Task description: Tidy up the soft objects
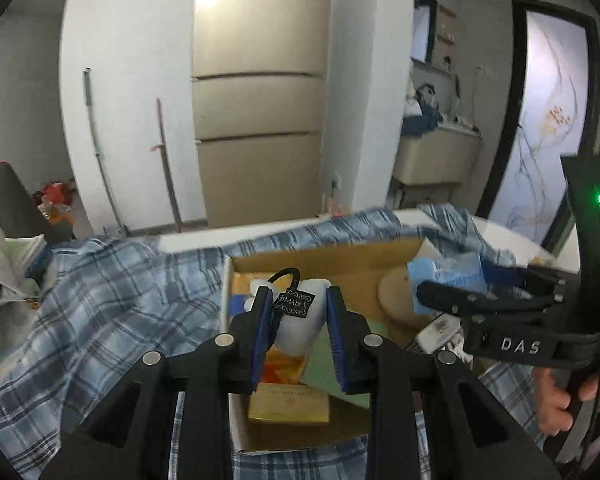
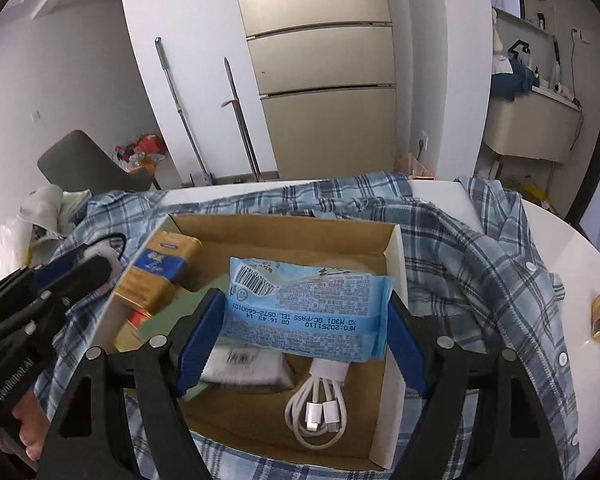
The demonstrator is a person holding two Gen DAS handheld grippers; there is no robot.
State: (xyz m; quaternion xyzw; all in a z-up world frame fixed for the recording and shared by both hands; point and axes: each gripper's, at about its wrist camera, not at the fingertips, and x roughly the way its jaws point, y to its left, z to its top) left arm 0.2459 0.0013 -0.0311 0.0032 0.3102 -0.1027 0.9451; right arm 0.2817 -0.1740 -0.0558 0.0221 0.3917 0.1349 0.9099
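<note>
Midway: left hand-held gripper (image 1: 296, 320) clamping plush toy (image 1: 300, 316), right hand-held gripper (image 2: 304, 336) gripping wipes pack (image 2: 304, 304), both over cardboard box (image 2: 394, 280), unplaced.

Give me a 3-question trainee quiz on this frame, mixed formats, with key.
1. True or false: the left gripper holds a white plush toy.
2. The right gripper holds: A) the white cable B) the blue packet C) the yellow box.
3. Fill in: the cardboard box sits on a blue plaid ____.

Key: 1 true; 2 B; 3 shirt. The toy is clamped between the left pads above the box. The packet is gripped by its sides, barcode side facing the right camera. The cable lies coiled on the box floor; the yellow box leans at the box's left wall.
</note>
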